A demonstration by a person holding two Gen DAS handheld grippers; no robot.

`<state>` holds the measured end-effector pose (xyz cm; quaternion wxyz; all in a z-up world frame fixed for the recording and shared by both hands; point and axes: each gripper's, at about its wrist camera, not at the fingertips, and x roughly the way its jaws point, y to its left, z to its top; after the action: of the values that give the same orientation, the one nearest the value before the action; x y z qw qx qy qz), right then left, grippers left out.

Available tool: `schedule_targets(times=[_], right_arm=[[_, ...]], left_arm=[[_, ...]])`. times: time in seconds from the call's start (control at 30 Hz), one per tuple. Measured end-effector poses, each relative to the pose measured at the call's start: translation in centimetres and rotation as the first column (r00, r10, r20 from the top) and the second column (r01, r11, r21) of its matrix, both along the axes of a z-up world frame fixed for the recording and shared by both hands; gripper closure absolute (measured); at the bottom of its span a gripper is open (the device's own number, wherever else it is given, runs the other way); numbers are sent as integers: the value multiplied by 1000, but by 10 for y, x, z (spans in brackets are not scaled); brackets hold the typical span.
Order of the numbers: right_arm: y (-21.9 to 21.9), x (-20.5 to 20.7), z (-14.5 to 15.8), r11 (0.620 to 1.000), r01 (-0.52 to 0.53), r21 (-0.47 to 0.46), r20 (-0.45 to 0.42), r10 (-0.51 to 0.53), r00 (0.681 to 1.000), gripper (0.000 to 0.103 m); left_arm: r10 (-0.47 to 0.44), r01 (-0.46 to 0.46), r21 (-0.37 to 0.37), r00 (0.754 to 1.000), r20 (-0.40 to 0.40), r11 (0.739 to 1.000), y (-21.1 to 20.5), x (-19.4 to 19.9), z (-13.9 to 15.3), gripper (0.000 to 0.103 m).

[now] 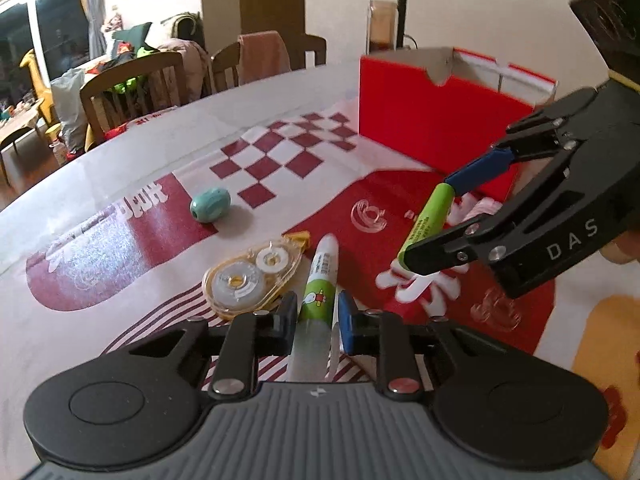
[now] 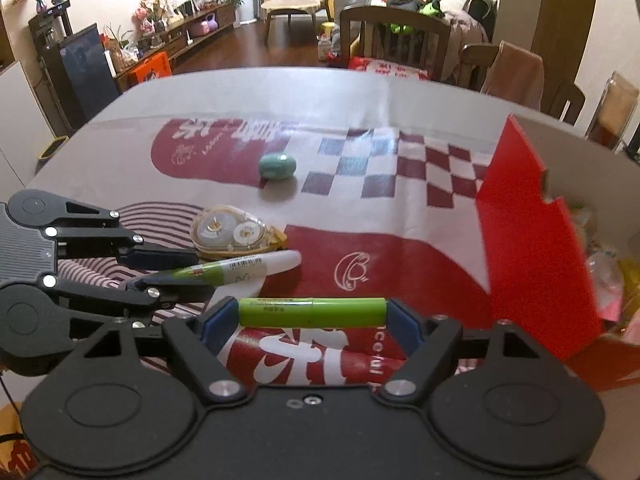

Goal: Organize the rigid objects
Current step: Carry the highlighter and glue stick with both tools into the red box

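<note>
My left gripper (image 1: 318, 316) is closed on a green-and-white glue pen (image 1: 320, 292) lying on the table; it also shows in the right wrist view (image 2: 228, 270). My right gripper (image 2: 312, 314) is shut endwise on a green tube (image 2: 312, 312), held above the table; it shows in the left wrist view (image 1: 430, 224) too. A yellow correction-tape dispenser (image 1: 252, 276) lies just left of the glue pen. A teal egg-shaped object (image 1: 210, 205) sits farther back. A red cardboard box (image 1: 436, 120) stands at the right, with items inside in the right wrist view (image 2: 600, 272).
A red-and-white patterned sheet (image 2: 360, 208) covers the table. Wooden chairs (image 1: 132, 88) stand behind the far edge. A black lamp stem (image 1: 402, 8) rises behind the box.
</note>
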<state>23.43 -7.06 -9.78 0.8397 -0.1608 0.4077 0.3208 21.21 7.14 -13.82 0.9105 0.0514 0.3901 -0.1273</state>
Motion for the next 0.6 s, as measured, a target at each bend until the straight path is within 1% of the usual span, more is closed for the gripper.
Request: schedule_targets(times=[0.03, 0.07, 0.2, 0.4, 0.6], right_arm=[[-3, -1, 5, 1000, -3, 3, 5, 3, 1000, 24], [-6, -3, 9, 1000, -7, 6, 11, 7, 1000, 24], [-19, -8, 29, 1000, -21, 12, 35, 20, 999, 24], [-42, -12, 55, 999, -36, 32, 72, 34, 997, 24], [-69, -3, 77, 998, -41, 45, 109, 35, 993, 24]], left_arm=[[12, -12, -15, 1000, -1, 1000, 0, -1, 3, 83], [26, -26, -32, 1000, -1, 999, -1, -2, 7, 87], [80, -81, -87, 997, -12, 993, -2, -6, 18, 87], [136, -135, -105, 991, 7, 985, -9, -10, 35, 87], [156, -148, -131, 986, 56, 980, -28, -8, 65, 87]])
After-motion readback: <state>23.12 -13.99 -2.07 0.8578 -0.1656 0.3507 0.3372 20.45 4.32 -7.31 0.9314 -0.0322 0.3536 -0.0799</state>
